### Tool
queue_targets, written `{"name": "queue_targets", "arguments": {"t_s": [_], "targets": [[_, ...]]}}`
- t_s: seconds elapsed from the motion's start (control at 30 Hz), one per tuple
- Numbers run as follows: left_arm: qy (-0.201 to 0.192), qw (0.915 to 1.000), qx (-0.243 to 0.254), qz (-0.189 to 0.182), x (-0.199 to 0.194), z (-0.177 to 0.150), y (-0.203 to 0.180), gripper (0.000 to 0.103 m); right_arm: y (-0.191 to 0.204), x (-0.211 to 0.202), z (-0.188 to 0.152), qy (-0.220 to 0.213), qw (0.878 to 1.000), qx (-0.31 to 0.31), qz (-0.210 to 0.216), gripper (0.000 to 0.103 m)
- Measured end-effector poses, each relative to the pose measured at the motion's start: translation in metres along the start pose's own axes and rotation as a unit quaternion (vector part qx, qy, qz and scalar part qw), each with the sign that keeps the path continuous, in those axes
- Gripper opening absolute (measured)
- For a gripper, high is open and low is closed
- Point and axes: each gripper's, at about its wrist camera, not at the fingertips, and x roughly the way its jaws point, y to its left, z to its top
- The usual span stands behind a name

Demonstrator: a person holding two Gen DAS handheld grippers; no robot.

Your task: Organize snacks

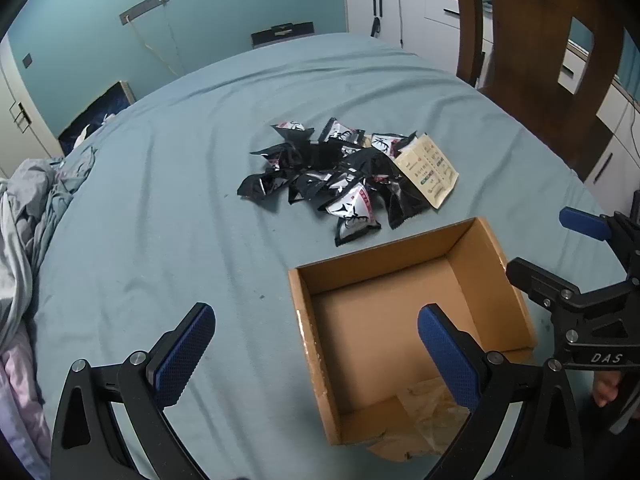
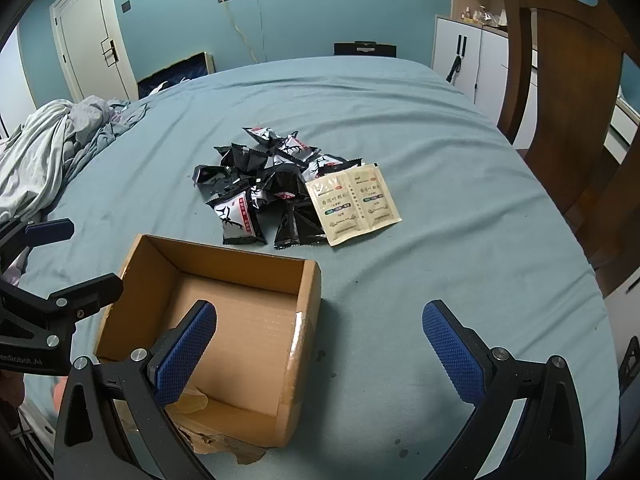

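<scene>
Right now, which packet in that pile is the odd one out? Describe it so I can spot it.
On the blue sheet, beyond the open cardboard box, lies a pile of black snack packets. At its right edge sits a flat beige sachet: pale, papery and printed with text, unlike its dark, puffy neighbours.

Left wrist view: taken from above the bed [image 1: 160,200], facing forward and down. Right wrist view: likewise. The cardboard box [image 1: 496,276] [image 2: 308,292] and snack pile [image 1: 340,172] [image 2: 272,184] are shared.
</scene>
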Motion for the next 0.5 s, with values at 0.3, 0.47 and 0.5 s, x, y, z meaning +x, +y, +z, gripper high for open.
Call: {"name": "queue_targets", "arguments": {"t_s": [0.3, 0.47, 0.5], "targets": [[0.006, 0.9999, -0.011, -0.006, 0.0019, 0.0004, 0.003, 0.103, -0.0026, -0.0015, 0.0023, -0.002, 1.0, 0.002, -0.003, 0.103], [0.012, 0.9996, -0.019, -0.017, 0.0026, 0.0001, 0.0041, 0.103, -0.0038, -0.0012, 0.005, -0.005, 1.0, 0.001, -0.008, 0.103], [0.013, 0.9995, -0.02, -0.019, 0.0025, 0.0, 0.0043, 0.103, -0.0048, -0.0006, 0.0062, -0.006, 1.0, 0.002, -0.009, 0.103]]}}
